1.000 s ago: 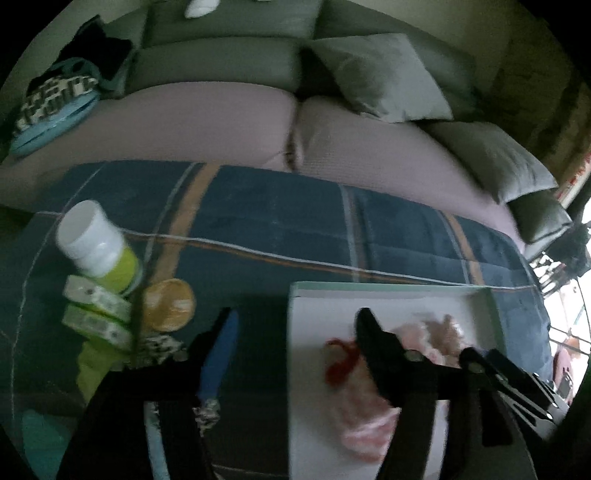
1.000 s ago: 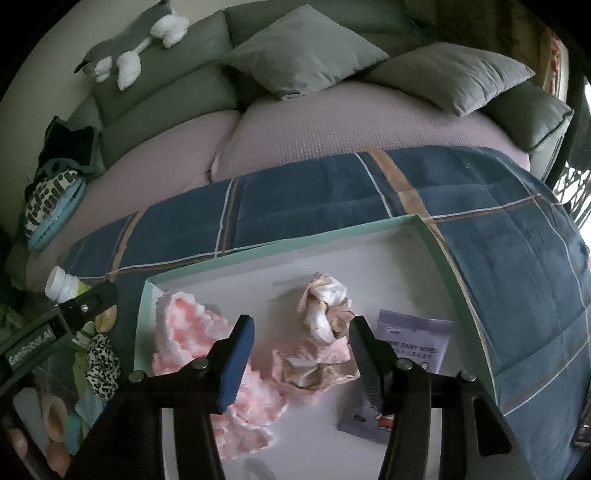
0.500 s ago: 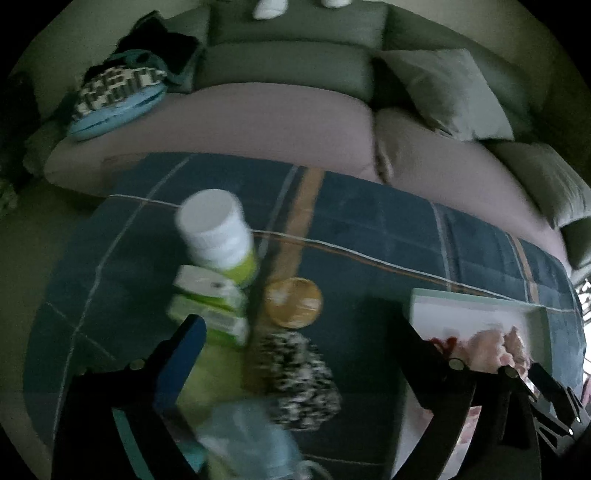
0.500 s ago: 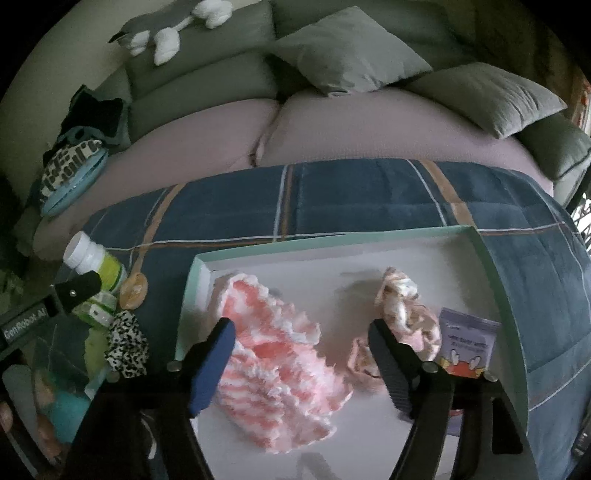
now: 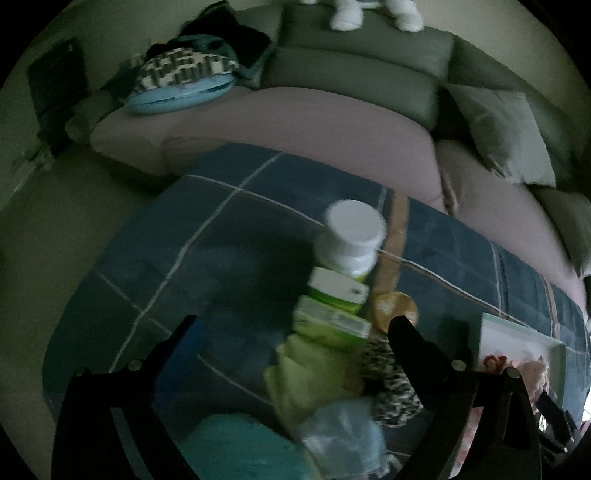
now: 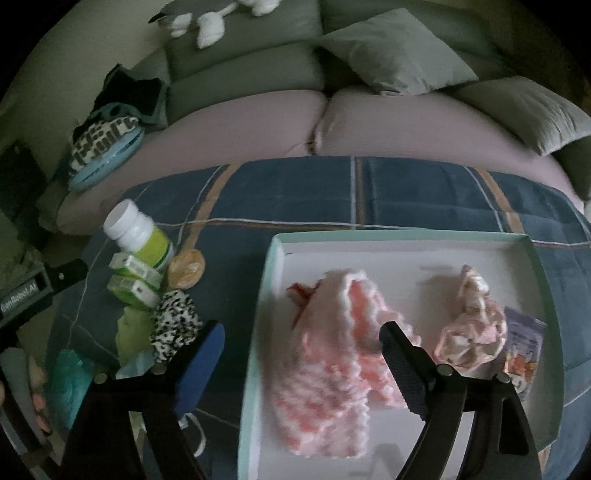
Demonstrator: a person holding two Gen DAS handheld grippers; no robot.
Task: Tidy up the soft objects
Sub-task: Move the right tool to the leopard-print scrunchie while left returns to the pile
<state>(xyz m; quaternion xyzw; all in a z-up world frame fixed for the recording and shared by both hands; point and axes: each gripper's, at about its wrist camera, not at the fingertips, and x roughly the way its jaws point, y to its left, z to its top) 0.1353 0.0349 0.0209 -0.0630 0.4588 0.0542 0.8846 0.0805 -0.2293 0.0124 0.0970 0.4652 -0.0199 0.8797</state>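
Note:
On the plaid blanket, my left gripper (image 5: 291,325) hangs open over a heap: a black-and-white spotted scrunchie (image 5: 391,387), a green cloth (image 5: 306,376), a teal fluffy piece (image 5: 236,446) and a pale blue piece (image 5: 340,432). Nothing sits between its pads. My right gripper (image 6: 301,332) hovers over the left side of the white tray (image 6: 406,234). Its jaws are opening and grip nothing. A pink-and-white knitted piece (image 6: 332,354) lies in the tray below them. A pale floral scrunchie (image 6: 469,325) and a small red piece (image 6: 299,295) also lie in the tray.
A white-capped bottle (image 5: 352,236), two green boxes (image 5: 336,288) and a round orange tin (image 5: 395,308) stand behind the heap. A purple packet (image 6: 524,343) lies at the tray's right. Behind the blanket is a sofa (image 6: 258,122) with grey cushions and a plush toy (image 6: 207,18).
My left gripper swung left from the tray to the heap and its jaws widened. My right gripper slid left from the floral scrunchie to the pink knitted piece, its jaws widening.

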